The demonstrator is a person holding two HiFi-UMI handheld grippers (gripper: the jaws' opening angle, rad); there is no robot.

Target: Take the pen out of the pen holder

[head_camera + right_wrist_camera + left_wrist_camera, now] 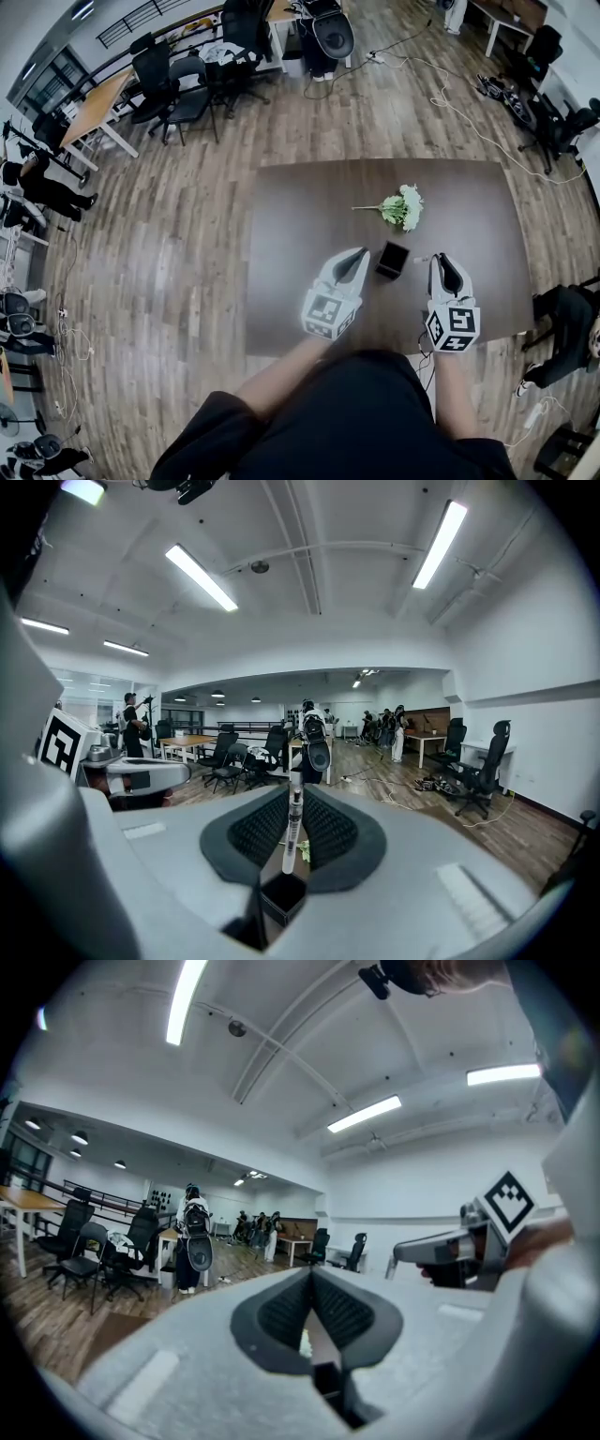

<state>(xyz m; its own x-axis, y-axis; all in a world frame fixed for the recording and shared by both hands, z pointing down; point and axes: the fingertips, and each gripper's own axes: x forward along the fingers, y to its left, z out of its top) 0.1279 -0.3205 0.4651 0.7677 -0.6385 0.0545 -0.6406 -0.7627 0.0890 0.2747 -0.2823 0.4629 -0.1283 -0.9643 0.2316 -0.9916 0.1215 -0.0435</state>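
Observation:
A slim white pen (292, 822) stands upright between the dark pads of my right gripper (296, 803), which is shut on it. The pen's lower end hangs just above the open top of the black square pen holder (281, 899). In the head view the holder (392, 260) stands on the brown table (300, 234), between my two grippers. My right gripper (441, 260) is just right of it. My left gripper (359, 254) is just left of it, apart from it. The left gripper (311, 1281) has its tips together, with nothing held.
A small bunch of white flowers with green leaves (401, 207) lies on the table beyond the holder. Office chairs (180, 86) and desks stand far off on the wooden floor, and cables (450, 103) trail across it. People stand at the back of the room (309, 733).

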